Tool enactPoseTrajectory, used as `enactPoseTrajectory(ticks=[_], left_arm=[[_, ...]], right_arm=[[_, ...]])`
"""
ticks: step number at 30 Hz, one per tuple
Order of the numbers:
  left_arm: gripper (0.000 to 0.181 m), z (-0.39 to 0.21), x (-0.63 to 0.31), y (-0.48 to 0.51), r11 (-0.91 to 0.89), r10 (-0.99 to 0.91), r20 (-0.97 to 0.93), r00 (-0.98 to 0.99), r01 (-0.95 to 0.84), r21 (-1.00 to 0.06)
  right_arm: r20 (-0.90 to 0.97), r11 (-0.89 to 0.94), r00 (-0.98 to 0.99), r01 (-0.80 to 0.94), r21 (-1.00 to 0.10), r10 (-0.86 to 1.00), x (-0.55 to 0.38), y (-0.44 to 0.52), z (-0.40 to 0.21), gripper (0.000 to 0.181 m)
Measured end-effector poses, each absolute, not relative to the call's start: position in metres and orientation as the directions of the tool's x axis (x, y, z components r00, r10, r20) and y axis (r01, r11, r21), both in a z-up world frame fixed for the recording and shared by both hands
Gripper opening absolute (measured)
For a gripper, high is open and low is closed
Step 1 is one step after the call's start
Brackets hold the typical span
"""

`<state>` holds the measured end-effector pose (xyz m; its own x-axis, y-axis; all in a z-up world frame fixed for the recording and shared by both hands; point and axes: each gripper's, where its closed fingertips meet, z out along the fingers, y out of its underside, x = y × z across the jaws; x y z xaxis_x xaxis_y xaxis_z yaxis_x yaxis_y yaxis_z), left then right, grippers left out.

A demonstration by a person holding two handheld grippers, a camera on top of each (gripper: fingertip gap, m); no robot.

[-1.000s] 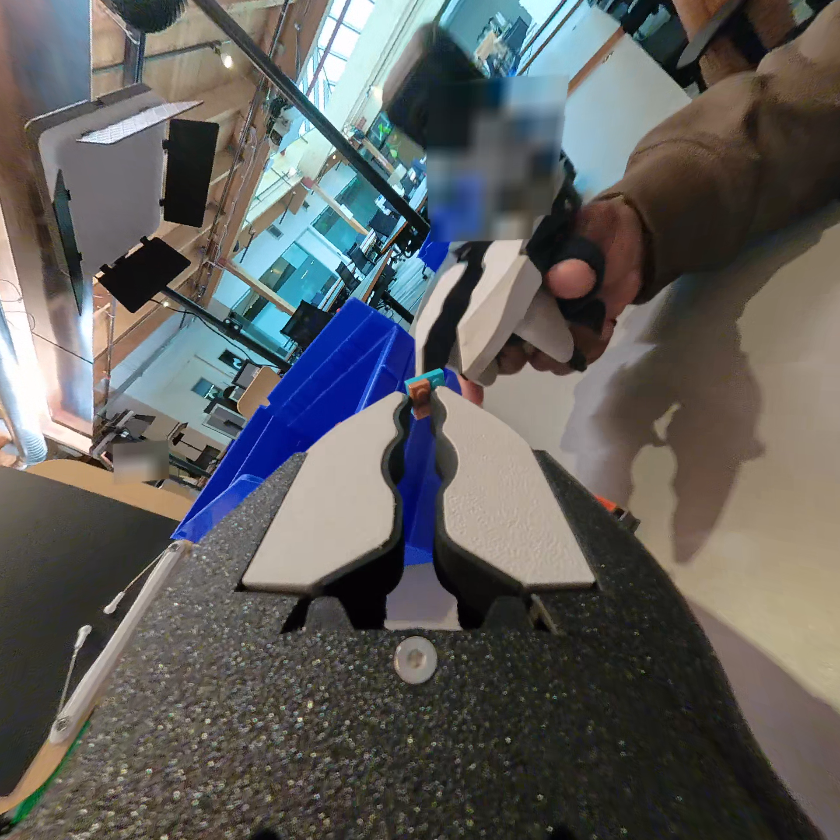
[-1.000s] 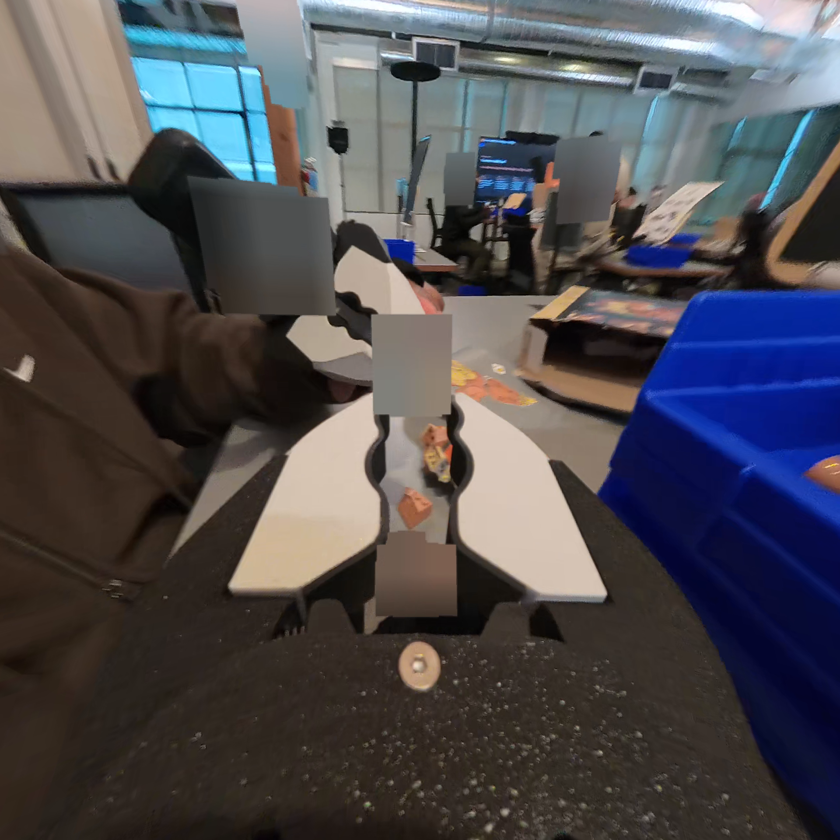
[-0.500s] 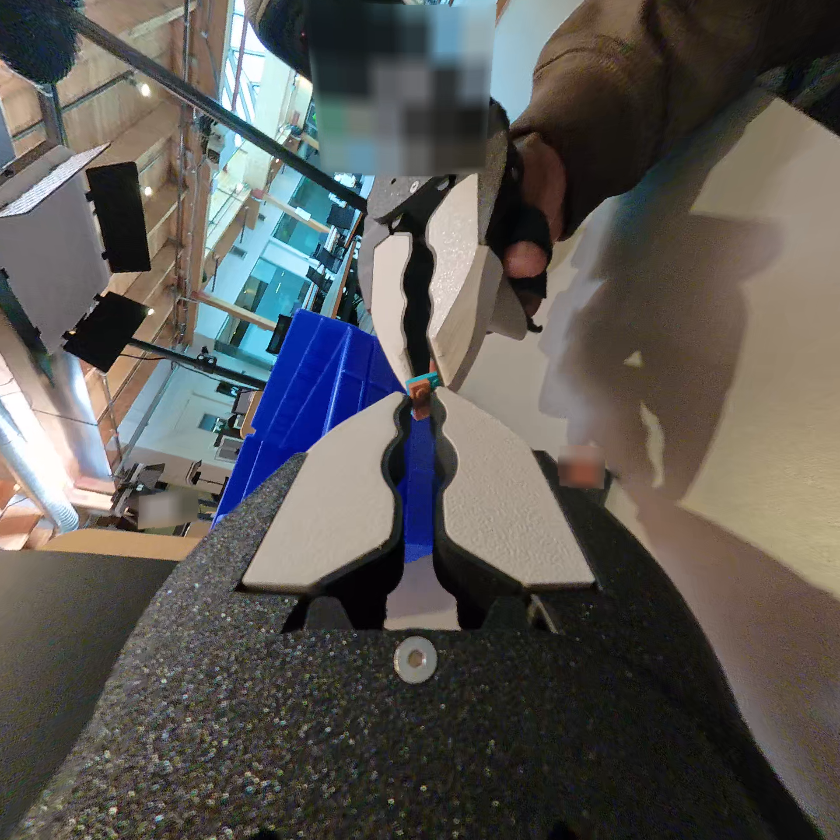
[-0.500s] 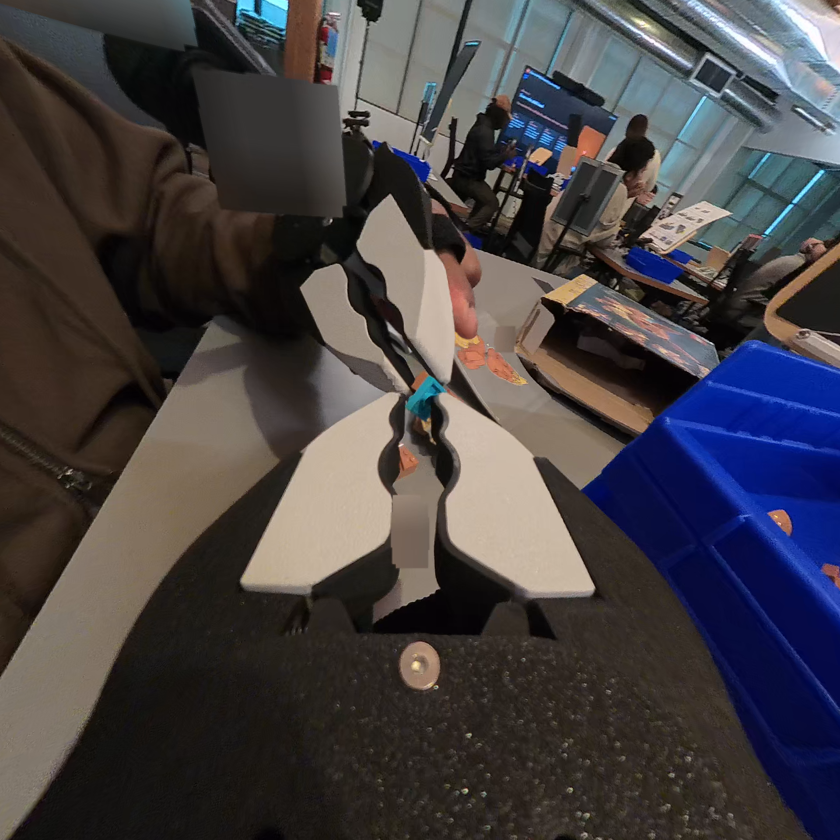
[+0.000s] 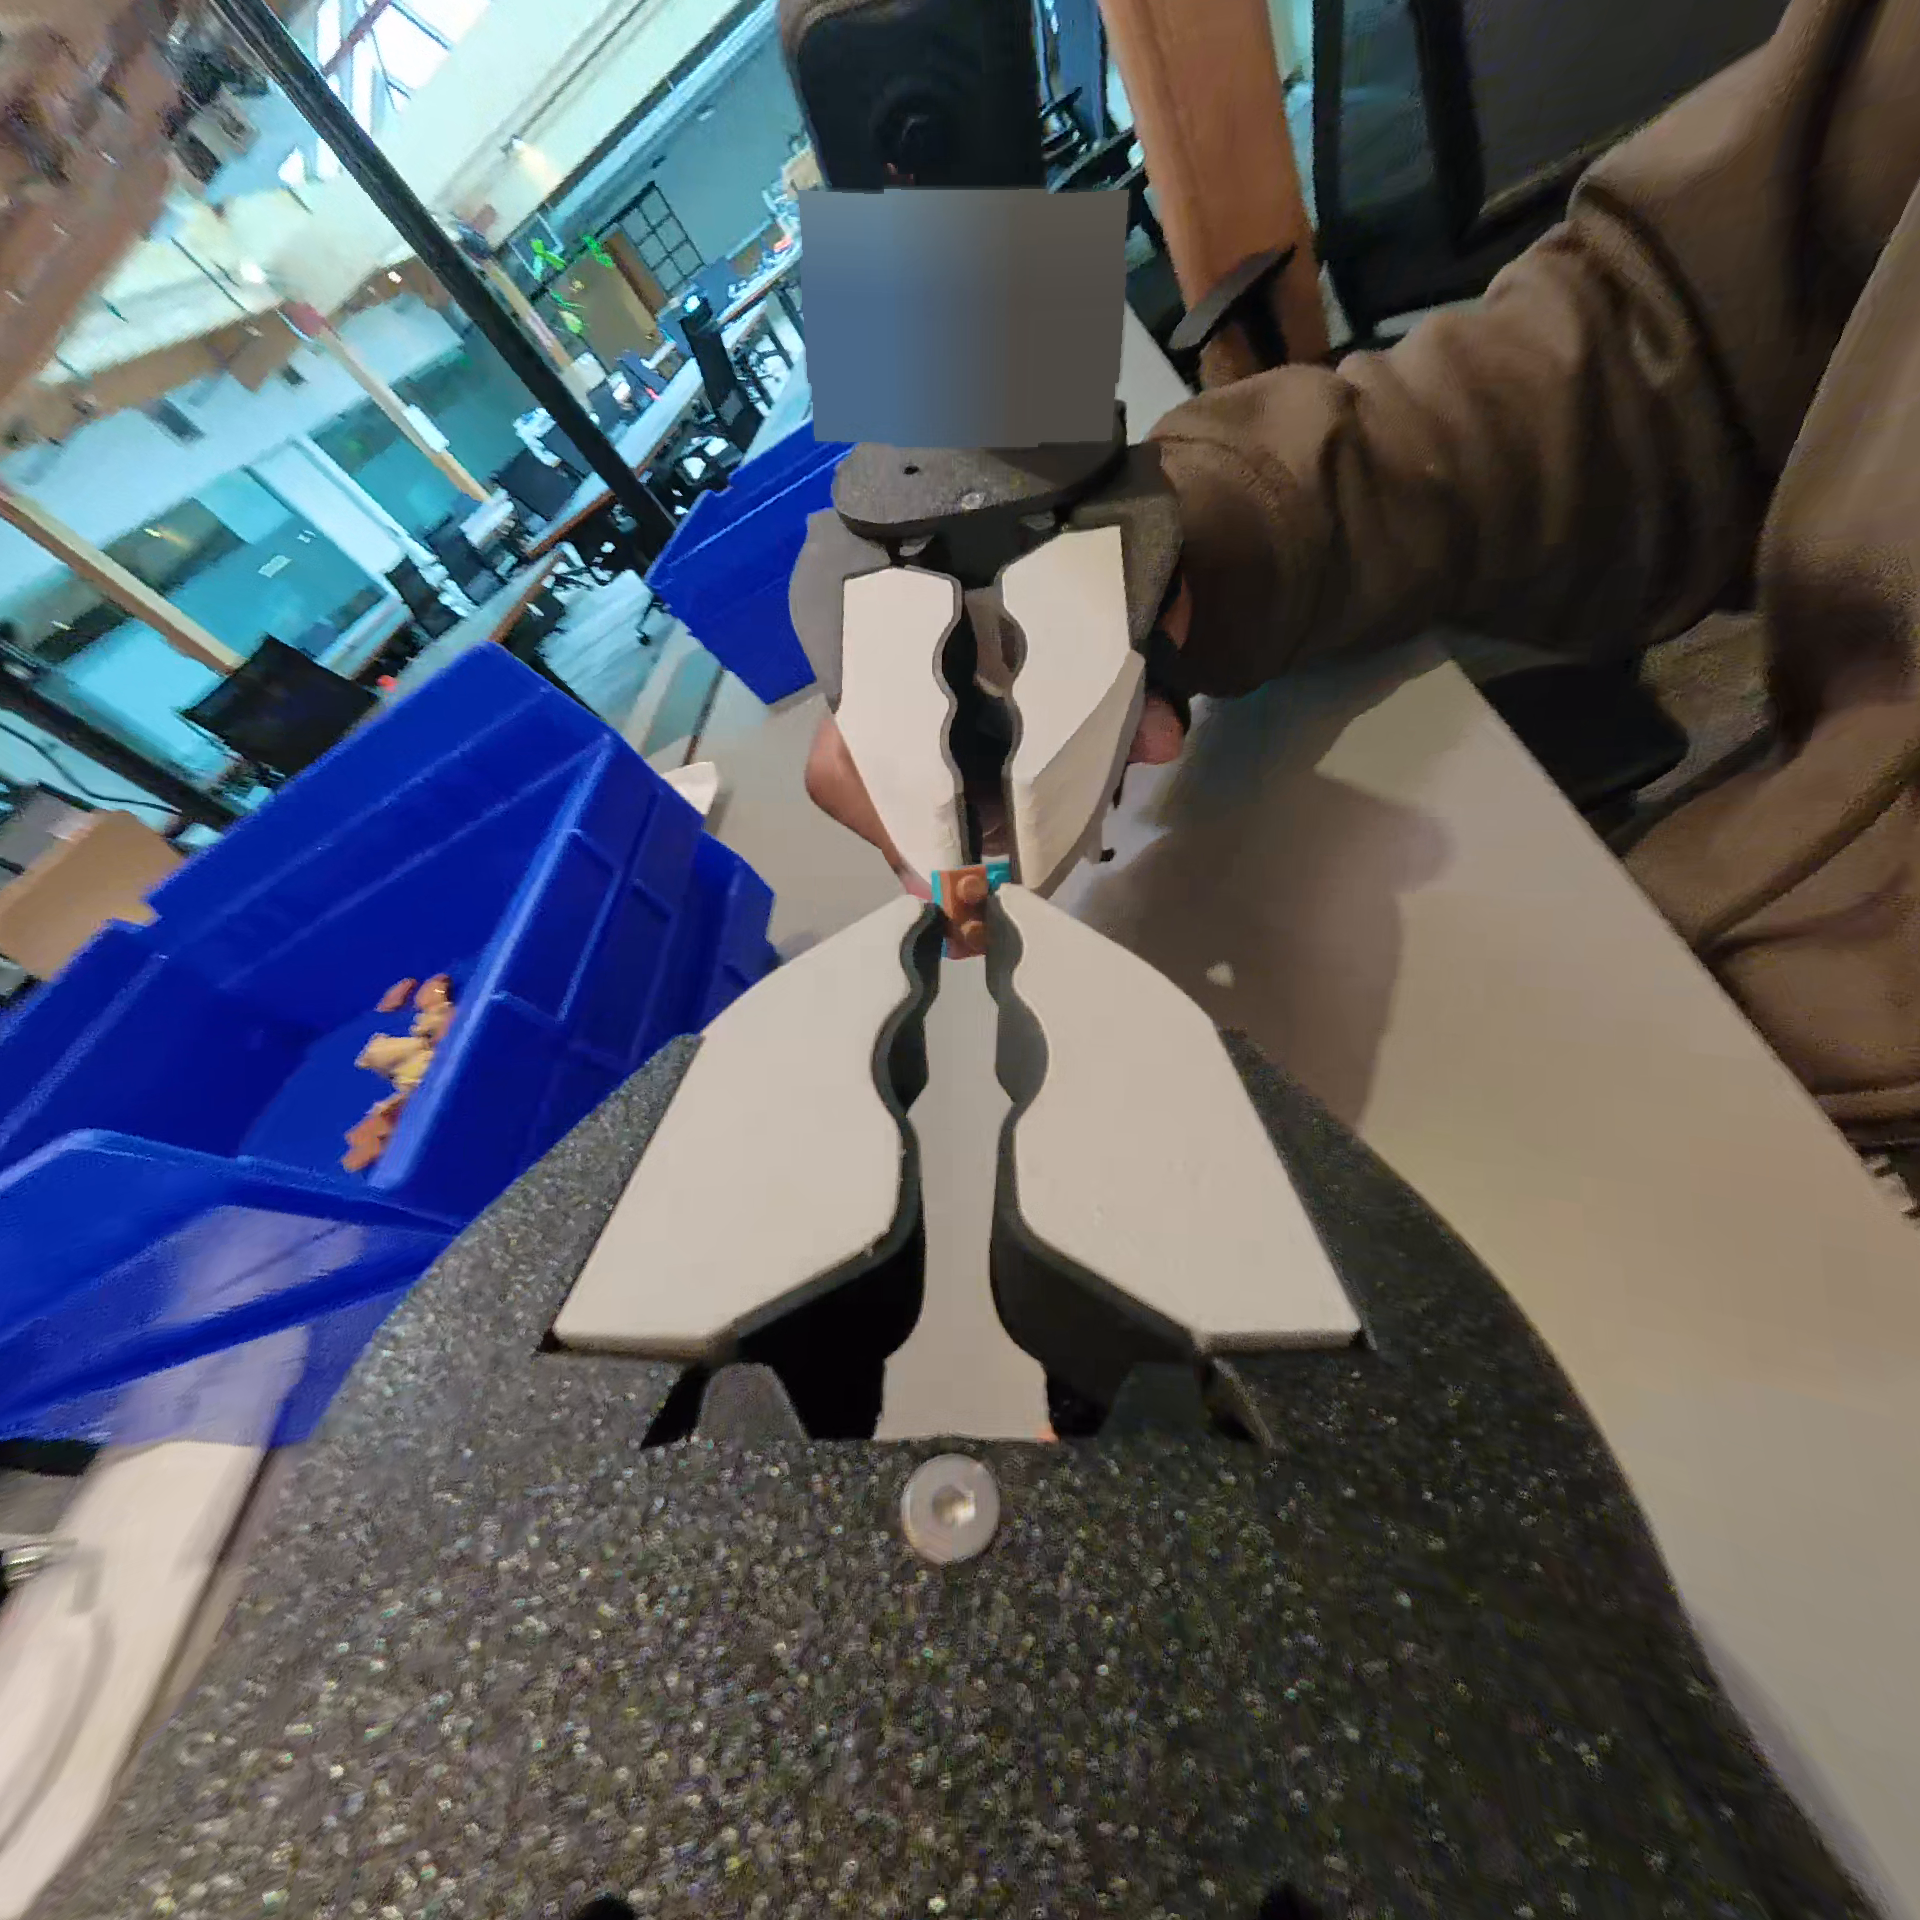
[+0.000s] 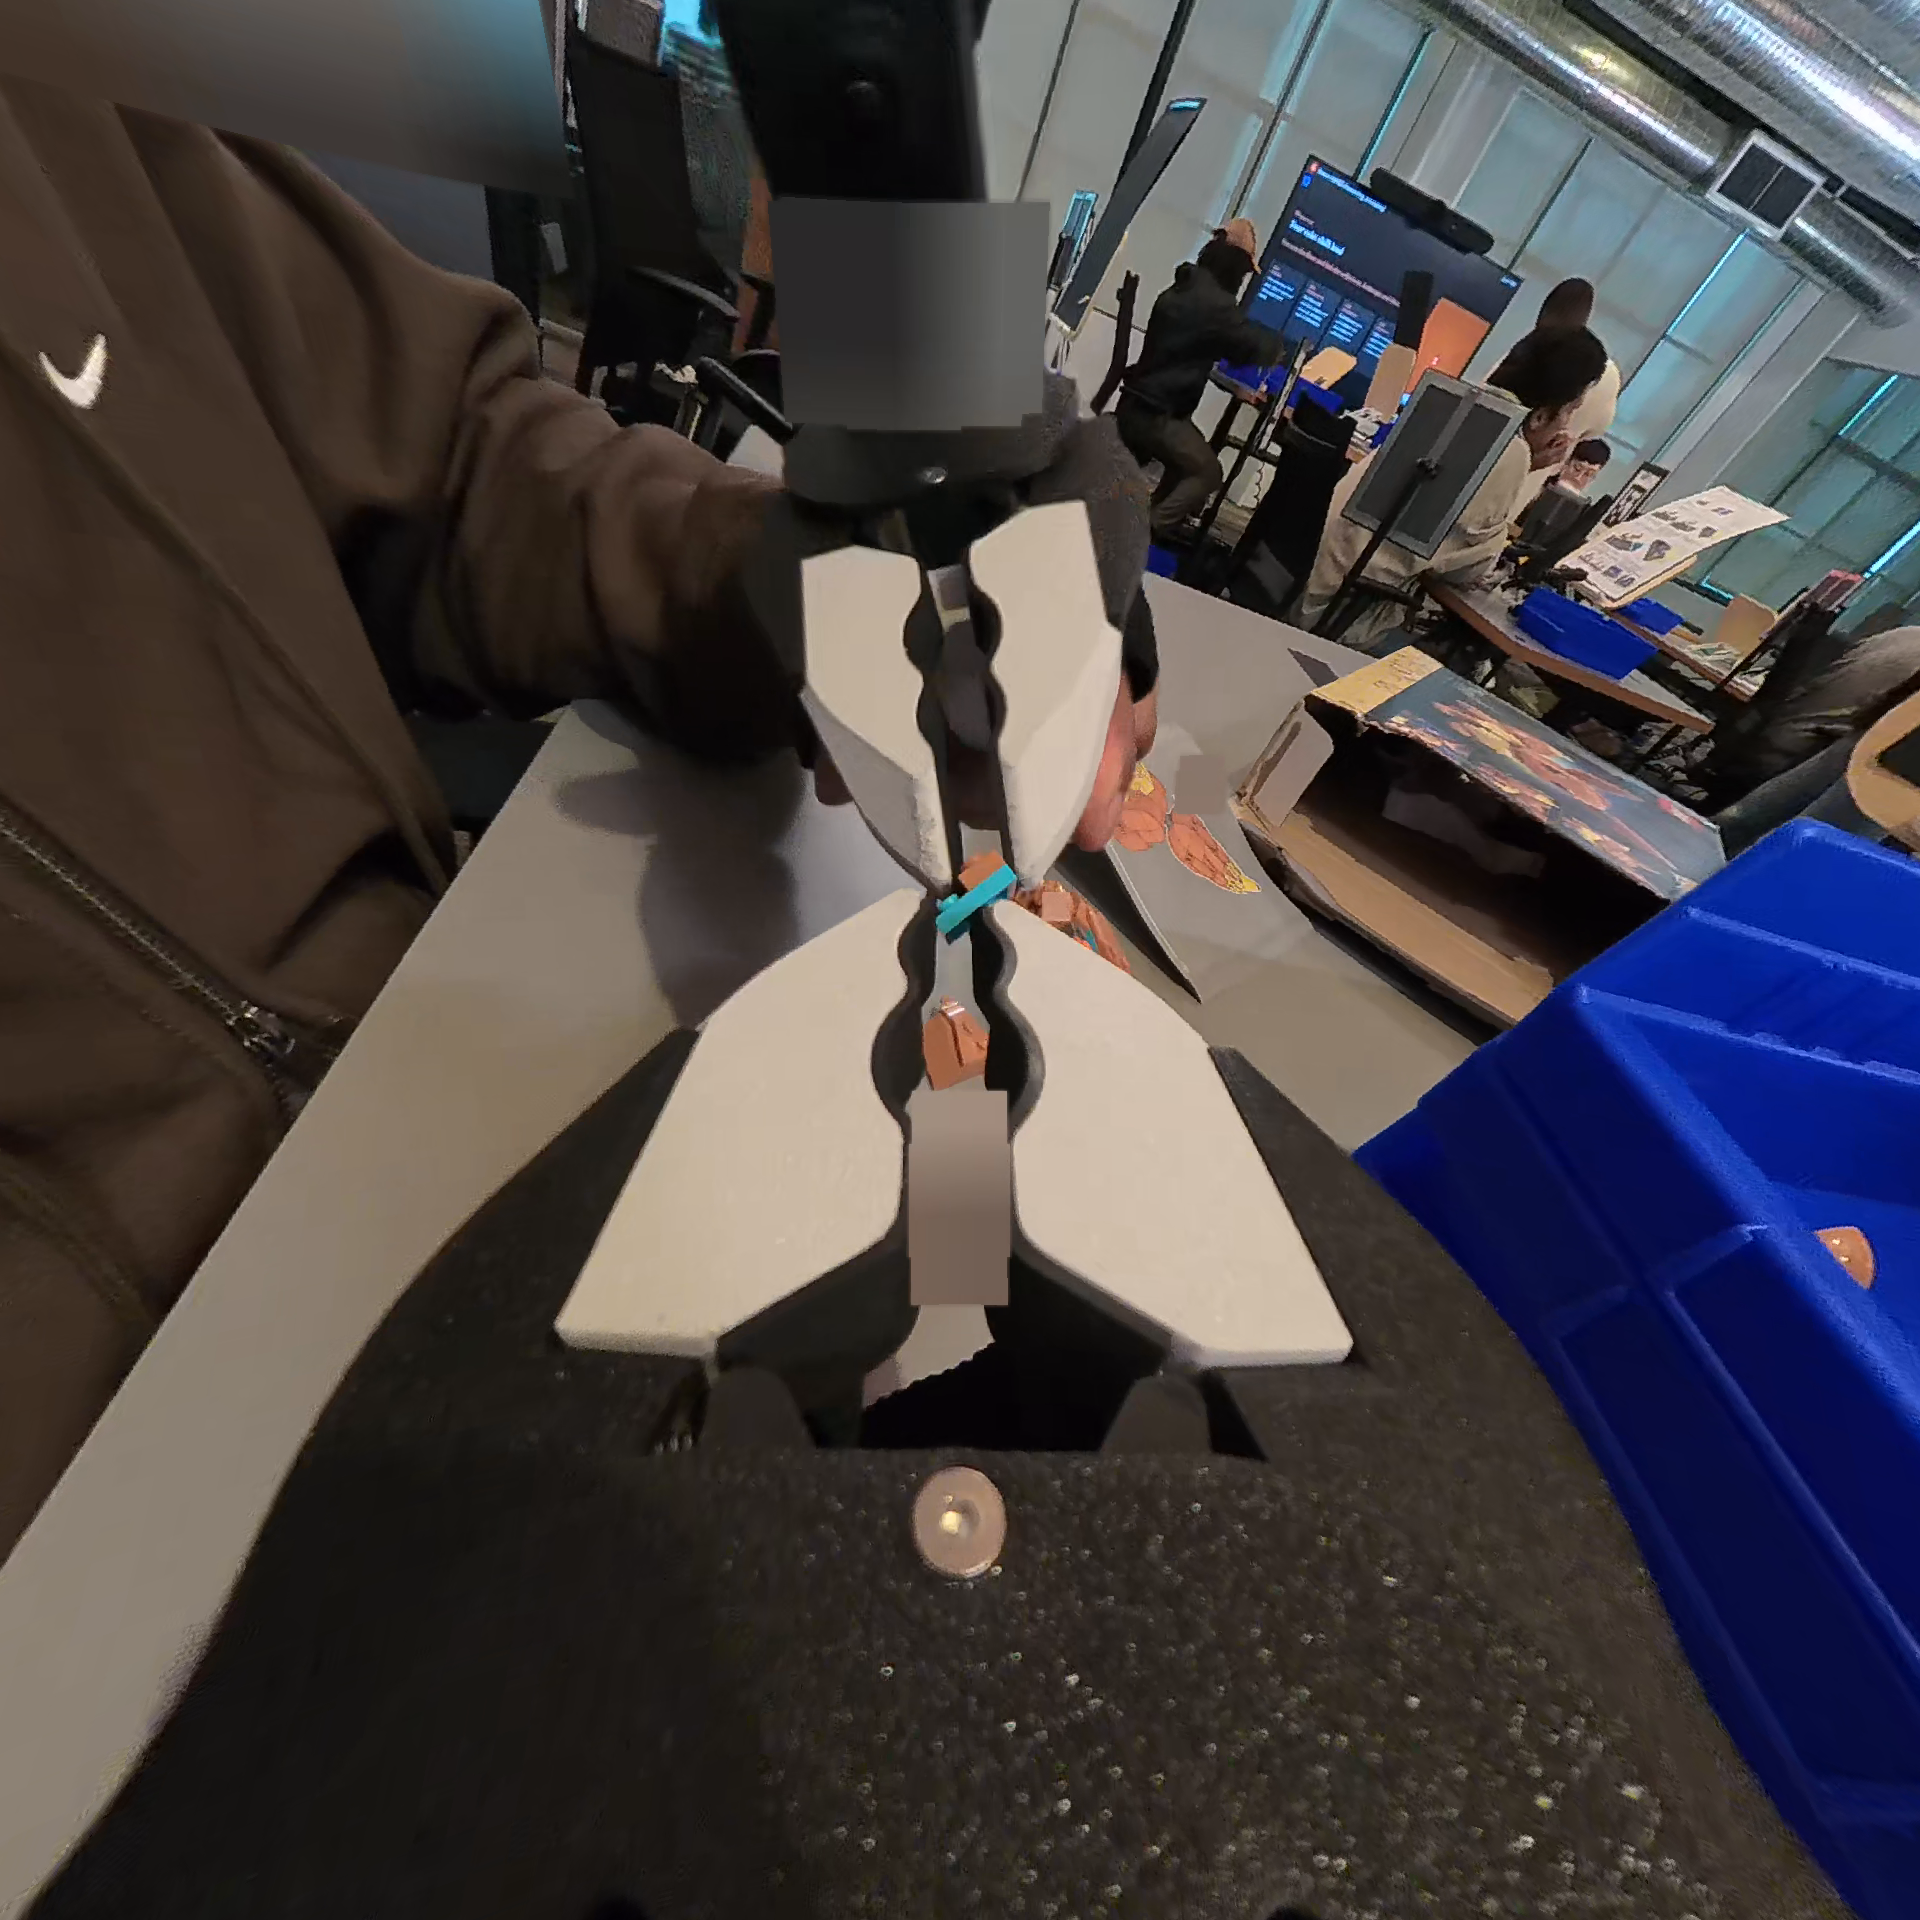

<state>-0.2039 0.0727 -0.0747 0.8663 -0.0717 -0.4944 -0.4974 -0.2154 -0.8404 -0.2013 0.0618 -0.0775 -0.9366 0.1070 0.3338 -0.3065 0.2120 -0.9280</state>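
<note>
My left gripper (image 5: pixel 964 914) is shut on a small brown studded brick (image 5: pixel 966 923) joined to a thin teal plate (image 5: pixel 948 883). My right gripper (image 6: pixel 961 920) meets it tip to tip above the grey table (image 5: pixel 1455 1039) and is closed on the teal plate (image 6: pixel 975 902). In the right wrist view the brown brick (image 6: pixel 984 871) sits at the tips of the left gripper (image 6: pixel 971 868), which comes in from above. In the left wrist view the right gripper (image 5: pixel 987 864) hangs from above, held by a hand in a brown sleeve.
Blue bins (image 5: pixel 416 883) stand to the left, one holding loose brown bricks (image 5: pixel 400 1060); a bin also shows at right (image 6: pixel 1714 1143). More brown bricks (image 6: pixel 956 1044), a printed booklet (image 6: pixel 1184 842) and an open cardboard box (image 6: pixel 1455 821) lie on the table. People sit at far desks. My two grippers' fingertips are within a few centimetres of each other.
The right gripper came in toward the left gripper's tips and closed on the teal plate. Both grippers turned and now face each other tip to tip.
</note>
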Motion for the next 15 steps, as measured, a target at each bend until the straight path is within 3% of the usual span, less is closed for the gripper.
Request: enactPoseTrajectory(ticks=[10,12,15], left_arm=[[0.007,-0.059,-0.206,0.07,-0.083,-0.107,-0.181,0.978,-0.19,-0.978],[0.0,-0.051,-0.211,0.068,-0.021,-0.096,-0.107,0.99,-0.11,-0.994],[0.012,-0.043,-0.221,0.065,0.035,-0.066,0.025,0.997,0.028,-0.999]], right_arm=[[0.284,0.123,-0.947,-0.267,-0.956,0.151,-0.204,0.062,-0.065,0.006],[0.259,0.1,-0.946,-0.244,-0.965,0.197,-0.211,0.064,-0.061,0.005],[0.176,0.013,-0.95,-0.179,-0.984,0.256,-0.218,0.069,-0.048,0.005]])
